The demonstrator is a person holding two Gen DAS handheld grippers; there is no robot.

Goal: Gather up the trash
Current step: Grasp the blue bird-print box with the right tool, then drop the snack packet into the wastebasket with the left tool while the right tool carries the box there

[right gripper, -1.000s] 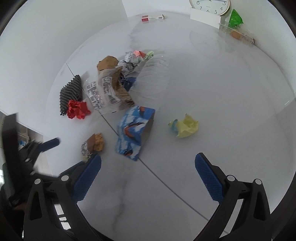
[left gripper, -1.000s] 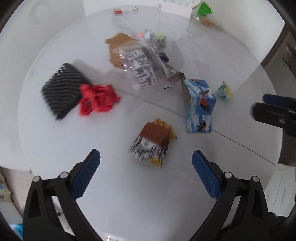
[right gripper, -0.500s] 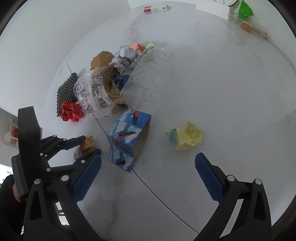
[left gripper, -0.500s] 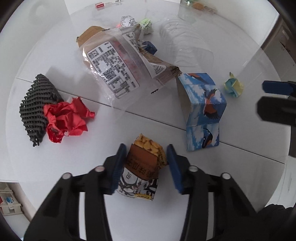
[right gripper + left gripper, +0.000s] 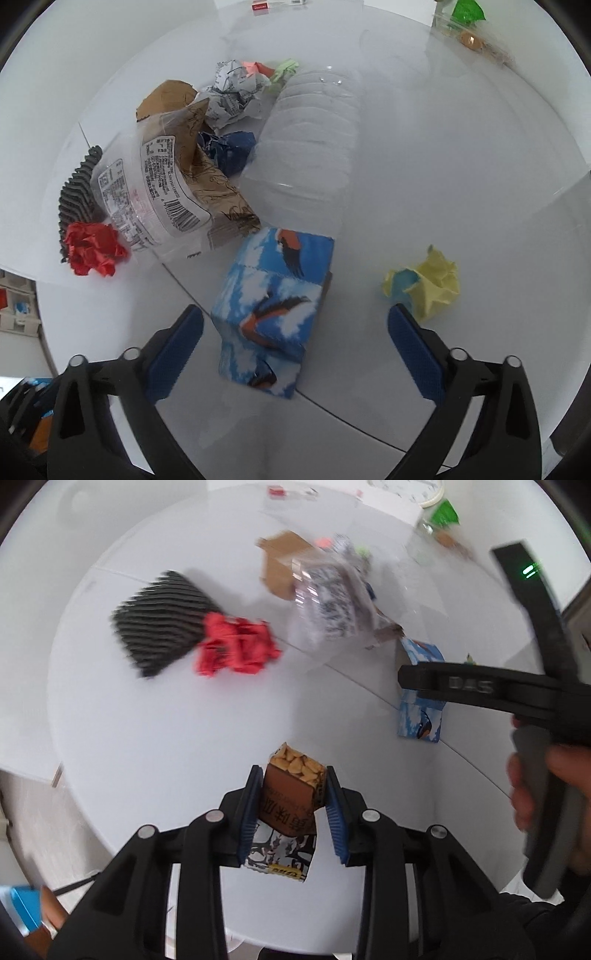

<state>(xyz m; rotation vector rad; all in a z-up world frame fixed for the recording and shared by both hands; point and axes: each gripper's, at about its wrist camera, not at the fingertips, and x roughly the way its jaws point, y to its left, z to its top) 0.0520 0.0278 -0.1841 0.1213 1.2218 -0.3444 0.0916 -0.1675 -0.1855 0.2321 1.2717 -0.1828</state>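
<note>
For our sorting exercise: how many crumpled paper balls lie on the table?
5: red ball by the ridged pad, yellow right, blue, newsprint and green at the pile's far end. Others may be hidden.

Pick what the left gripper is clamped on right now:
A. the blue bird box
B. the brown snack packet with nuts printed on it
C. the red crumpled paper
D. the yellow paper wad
B. In the left wrist view the left gripper has both blue pads pressed against the sides of the snack packet; its jaws have just been closing on it, while the bird box sits apart on the table.
</note>
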